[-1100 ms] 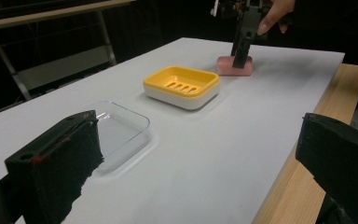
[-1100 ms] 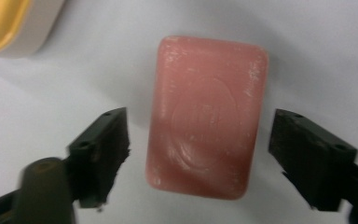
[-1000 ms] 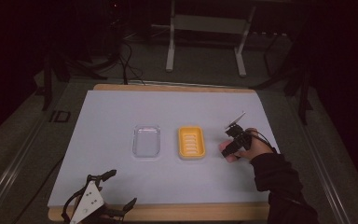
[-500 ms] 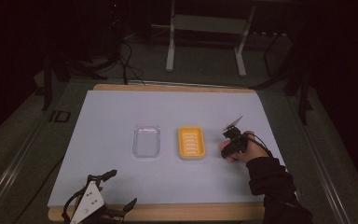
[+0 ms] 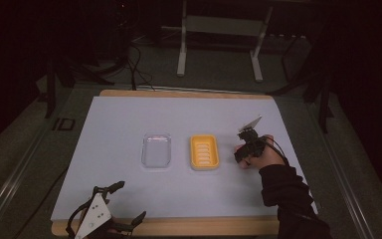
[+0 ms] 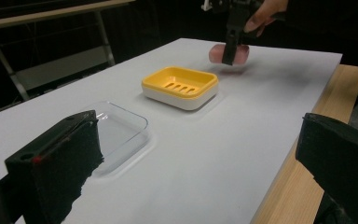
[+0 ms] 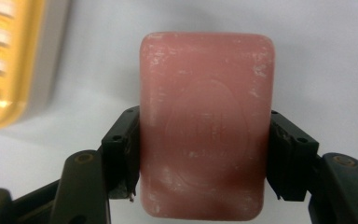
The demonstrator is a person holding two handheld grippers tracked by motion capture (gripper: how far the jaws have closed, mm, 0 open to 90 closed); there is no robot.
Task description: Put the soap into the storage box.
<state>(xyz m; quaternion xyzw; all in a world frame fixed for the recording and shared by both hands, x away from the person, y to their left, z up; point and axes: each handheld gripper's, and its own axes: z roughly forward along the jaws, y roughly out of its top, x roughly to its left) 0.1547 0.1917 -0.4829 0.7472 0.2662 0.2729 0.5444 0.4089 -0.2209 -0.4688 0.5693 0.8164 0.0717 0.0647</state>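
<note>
The pink bar of soap (image 7: 206, 126) is being held across its two long sides by the right gripper (image 7: 205, 154), whose jaws have just been closing and are now being pressed against the bar, about halfway along its length. It is being judged a firm, fairly dense block: stiff enough not to be bent by the pads, light enough for one gripper, but waxy and likely to be slipped out if it is being squeezed near a rounded corner, so the flat mid-sides are being judged the right place to be taken. Its surface is being shown as matte rose, rectangular with soft corners, scuffed with pale flecks, and a faint embossed mark is being made out in the middle, too worn to be read. In the left gripper view the soap (image 6: 229, 52) is being seen just above the white table sheet (image 6: 242, 135), to the right of the yellow soap dish (image 6: 181, 87) and apart from it. The clear lid (image 5: 156, 150) is lying left of the dish. The left gripper (image 5: 104, 219) is being rested at the near edge, its jaws standing wide with nothing between them.
</note>
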